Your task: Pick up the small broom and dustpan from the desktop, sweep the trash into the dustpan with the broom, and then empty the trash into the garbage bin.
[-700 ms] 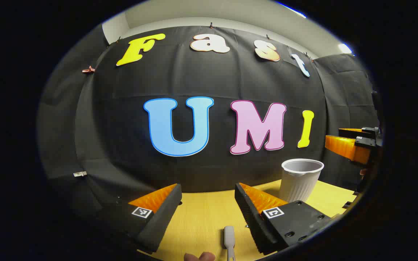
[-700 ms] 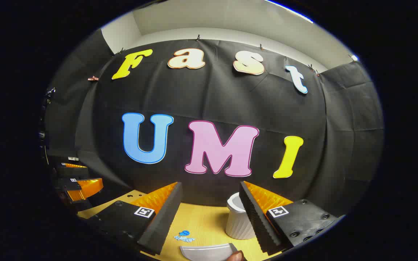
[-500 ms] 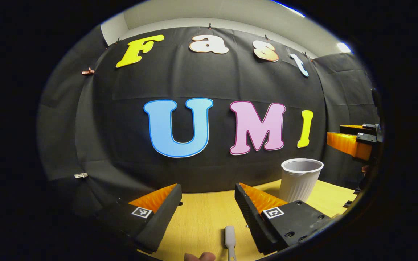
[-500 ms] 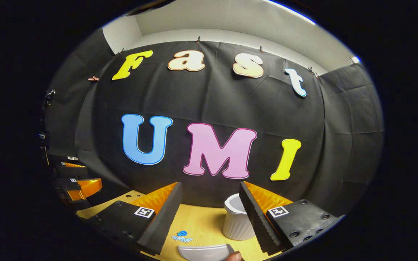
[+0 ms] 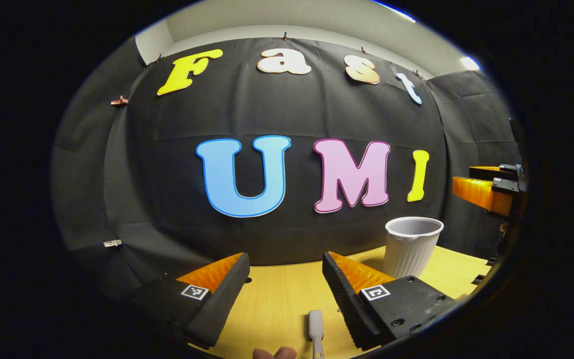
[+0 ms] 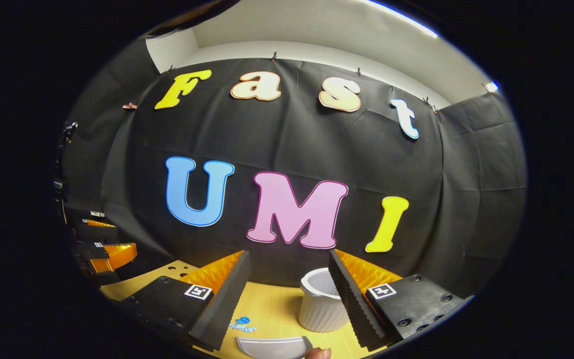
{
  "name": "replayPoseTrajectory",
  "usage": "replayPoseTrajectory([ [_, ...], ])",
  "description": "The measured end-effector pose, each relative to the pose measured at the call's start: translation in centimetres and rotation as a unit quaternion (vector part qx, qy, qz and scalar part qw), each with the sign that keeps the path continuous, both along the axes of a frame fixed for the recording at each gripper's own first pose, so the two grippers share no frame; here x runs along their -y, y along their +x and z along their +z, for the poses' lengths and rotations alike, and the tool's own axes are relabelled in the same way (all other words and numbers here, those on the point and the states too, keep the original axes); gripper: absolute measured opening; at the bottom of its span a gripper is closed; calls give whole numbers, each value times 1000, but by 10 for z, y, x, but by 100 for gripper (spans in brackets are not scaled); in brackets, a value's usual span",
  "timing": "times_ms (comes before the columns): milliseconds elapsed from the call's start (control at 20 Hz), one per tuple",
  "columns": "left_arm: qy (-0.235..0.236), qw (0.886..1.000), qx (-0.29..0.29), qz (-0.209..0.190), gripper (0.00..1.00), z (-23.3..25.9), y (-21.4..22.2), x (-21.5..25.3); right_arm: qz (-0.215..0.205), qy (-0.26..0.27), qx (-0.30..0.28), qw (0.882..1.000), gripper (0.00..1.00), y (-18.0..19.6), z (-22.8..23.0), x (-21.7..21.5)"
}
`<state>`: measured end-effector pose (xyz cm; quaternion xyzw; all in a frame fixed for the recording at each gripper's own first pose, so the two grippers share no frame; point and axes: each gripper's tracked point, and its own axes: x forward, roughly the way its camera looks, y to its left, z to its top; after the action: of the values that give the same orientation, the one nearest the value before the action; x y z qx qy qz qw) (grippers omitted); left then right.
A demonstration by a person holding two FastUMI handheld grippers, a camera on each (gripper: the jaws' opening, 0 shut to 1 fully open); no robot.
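Left gripper view: left gripper [image 5: 286, 279] wide apart above broom handle [image 5: 315, 326].

Broom handle [image 5: 315, 326] cut off at bottom edge, bristles hidden. Dustpan [image 6: 273, 346] cropped at bottom edge. Bin [image 6: 319, 301] right side hidden behind right tool's finger [image 6: 354, 299].

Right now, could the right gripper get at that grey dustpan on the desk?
Probably yes: the right gripper is open, and the dustpan lies on the desk just below its jaws, with nothing between them.
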<state>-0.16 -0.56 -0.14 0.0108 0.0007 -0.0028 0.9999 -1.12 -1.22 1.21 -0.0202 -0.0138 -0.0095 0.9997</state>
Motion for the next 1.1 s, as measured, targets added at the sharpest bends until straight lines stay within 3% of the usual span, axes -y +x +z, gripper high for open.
replayPoseTrajectory([
  [250,2,1000,1,3,95,-1,1,-2,16,-8,-36,999,97,-3,-23,-2],
  [350,-2,1000,-1,5,95,-4,2,-4,50,-16,-96,994,94,-12,-55,-4],
  [450,-7,1000,-6,9,95,-11,4,-6,78,-20,-177,981,97,-27,-97,1],
  [600,-14,1000,-16,17,95,-23,8,-10,90,-33,-301,949,97,-49,-172,13],
  [800,-12,999,-28,25,95,-32,13,-13,107,-17,-432,895,96,-91,-254,15],
  [1100,-12,999,-37,27,95,-42,17,-12,109,5,-560,821,93,-108,-348,7],
])
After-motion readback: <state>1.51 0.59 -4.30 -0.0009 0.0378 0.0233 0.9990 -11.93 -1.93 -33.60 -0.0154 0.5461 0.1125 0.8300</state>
